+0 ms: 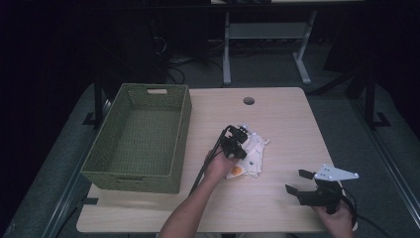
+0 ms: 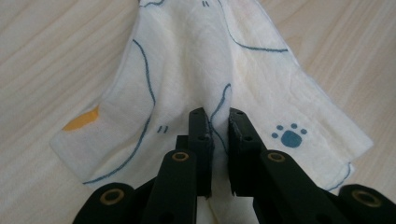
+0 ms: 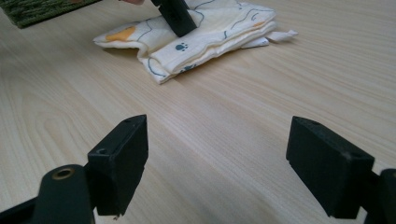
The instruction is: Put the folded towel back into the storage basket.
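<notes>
A folded cream cloth (image 1: pixel 250 157) with blue line drawings, a blue paw print and an orange patch lies near the middle of the wooden table (image 1: pixel 277 114). My left gripper (image 1: pixel 239 147) points down onto it. In the left gripper view its jaws pinch a raised fold of the cloth (image 2: pixel 196 60) between the pads, so the left gripper (image 2: pixel 217 122) is shut on the fabric. My right gripper (image 1: pixel 299 181) rests low over the table at the near right, with jaws wide apart. In the right gripper view the right gripper (image 3: pixel 217 158) frames bare wood, with the cloth (image 3: pixel 205 35) farther off.
A green woven basket (image 1: pixel 183 119) stands on the left side of the table, empty inside. A round cable hole (image 1: pixel 248 100) sits near the far edge. Desk legs and cables fill the dark floor beyond the table.
</notes>
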A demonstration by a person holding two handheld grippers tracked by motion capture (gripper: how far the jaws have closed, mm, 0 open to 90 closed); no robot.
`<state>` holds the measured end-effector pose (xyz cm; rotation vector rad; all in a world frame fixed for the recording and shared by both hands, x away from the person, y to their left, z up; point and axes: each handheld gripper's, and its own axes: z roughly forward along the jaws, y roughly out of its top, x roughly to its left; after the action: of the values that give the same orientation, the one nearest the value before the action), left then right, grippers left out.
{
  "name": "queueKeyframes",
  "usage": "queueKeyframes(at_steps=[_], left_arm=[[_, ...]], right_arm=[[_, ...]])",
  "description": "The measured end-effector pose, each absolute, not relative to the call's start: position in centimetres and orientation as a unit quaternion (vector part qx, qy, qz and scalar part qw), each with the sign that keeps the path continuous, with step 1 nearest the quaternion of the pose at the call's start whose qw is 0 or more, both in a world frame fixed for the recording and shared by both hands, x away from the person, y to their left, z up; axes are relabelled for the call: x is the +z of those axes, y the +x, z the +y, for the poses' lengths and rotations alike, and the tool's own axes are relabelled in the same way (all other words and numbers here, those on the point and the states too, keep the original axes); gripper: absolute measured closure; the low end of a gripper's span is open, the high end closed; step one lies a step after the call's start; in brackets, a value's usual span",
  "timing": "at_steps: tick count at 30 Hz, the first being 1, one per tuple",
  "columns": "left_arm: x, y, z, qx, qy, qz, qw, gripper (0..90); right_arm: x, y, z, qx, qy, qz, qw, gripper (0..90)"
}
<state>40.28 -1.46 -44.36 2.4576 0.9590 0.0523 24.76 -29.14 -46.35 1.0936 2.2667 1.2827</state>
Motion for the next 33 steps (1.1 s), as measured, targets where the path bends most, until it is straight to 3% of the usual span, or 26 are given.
queueKeyframes(at_steps=[33], left_arm=[[-37.3, 38.4, 5.0, -0.059, 0.864, 0.359, 0.348, 82.3]], right_arm=[[-46.4, 24.6, -29.4, 0.45, 0.397, 0.783, 0.166, 20.3]])
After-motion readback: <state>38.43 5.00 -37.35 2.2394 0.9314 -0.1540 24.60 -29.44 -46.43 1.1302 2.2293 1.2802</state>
